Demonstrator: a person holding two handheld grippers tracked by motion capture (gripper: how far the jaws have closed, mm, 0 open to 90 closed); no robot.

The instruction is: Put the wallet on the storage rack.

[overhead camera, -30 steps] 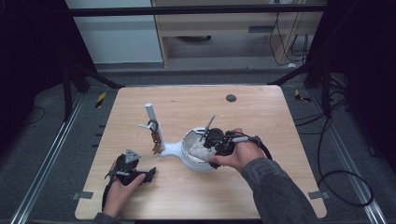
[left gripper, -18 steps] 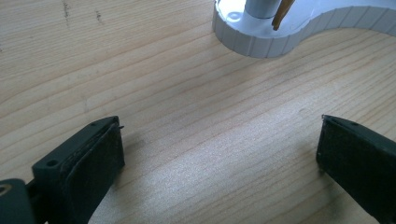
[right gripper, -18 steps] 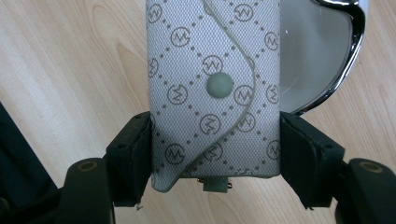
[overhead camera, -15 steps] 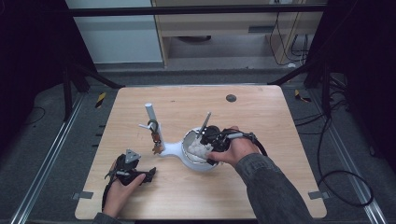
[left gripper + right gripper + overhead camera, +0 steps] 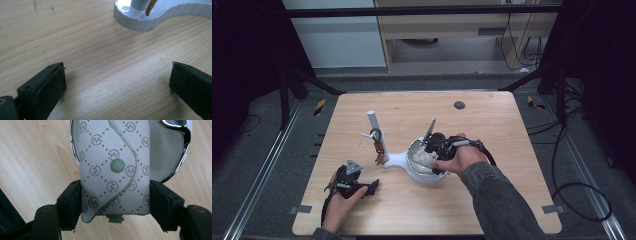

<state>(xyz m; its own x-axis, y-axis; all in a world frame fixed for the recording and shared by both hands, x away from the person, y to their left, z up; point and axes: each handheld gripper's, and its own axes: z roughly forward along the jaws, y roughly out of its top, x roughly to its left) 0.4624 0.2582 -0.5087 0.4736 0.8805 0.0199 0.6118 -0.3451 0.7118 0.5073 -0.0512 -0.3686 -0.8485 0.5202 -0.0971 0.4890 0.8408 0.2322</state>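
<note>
In the right gripper view a grey patterned pouch (image 5: 113, 165) with a round snap button is clamped between the two black jaws of my right gripper (image 5: 115, 202). The pouch hangs over a chrome-rimmed dish (image 5: 186, 150). From above, my right gripper (image 5: 428, 152) sits over the white dish (image 5: 428, 180), and the pouch (image 5: 422, 160) lies inside its rim. My left gripper (image 5: 373, 186) rests open on the table at the lower left. Bare wood shows between its jaws (image 5: 117, 85). The white stand base (image 5: 140, 23) lies just ahead of it.
The dish joins a white stand with an upright post (image 5: 373, 122), from whose hooks small keys (image 5: 378, 152) hang. A dark round hole (image 5: 459, 105) marks the far side of the wooden table (image 5: 492, 125). Dark frame legs and cables surround the table.
My right hand has edged slightly left over the dish, still gripping the pouch. The left hand has stayed put.
</note>
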